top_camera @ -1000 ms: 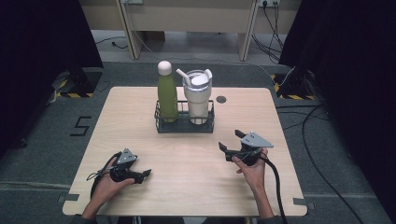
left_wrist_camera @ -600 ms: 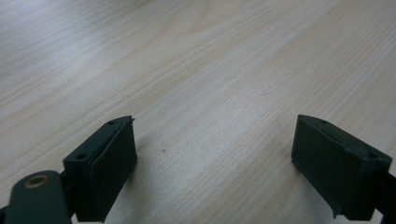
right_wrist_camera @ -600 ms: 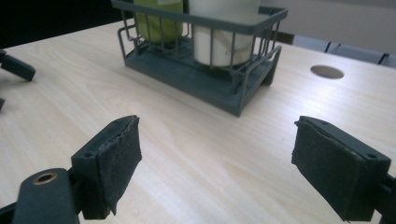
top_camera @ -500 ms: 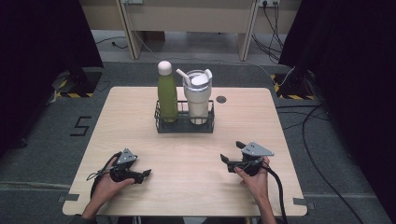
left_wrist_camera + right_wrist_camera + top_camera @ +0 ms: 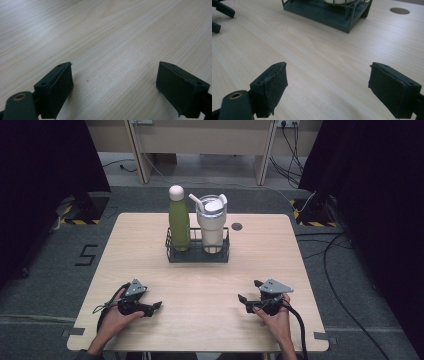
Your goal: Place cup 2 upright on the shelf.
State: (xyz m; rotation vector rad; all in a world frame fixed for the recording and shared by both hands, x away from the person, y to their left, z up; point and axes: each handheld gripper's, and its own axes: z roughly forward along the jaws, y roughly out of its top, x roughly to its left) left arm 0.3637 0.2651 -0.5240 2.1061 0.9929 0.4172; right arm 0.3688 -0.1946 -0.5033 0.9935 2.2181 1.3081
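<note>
- Right gripper [image 5: 248, 291] has come back toward the near edge of the pale wooden table [image 5: 150, 245] and sits lower than a second ago; the left gripper [image 5: 156, 307] has kept its place by the near left corner.
- Right gripper's jaws stand wide apart with nothing but bare wood between them.
- Left gripper's jaws are likewise wide, with nothing between them, low over the tabletop.
- Dark wire rack [image 5: 197, 256] stands at the table's far middle, well apart from both grippers.
- Green metal bottle with a pale cap [image 5: 179, 222] stands upright in the rack's left half.
- White lidded tumbler with a straw [image 5: 211, 227] stands just beside it, in the right half.
</note>
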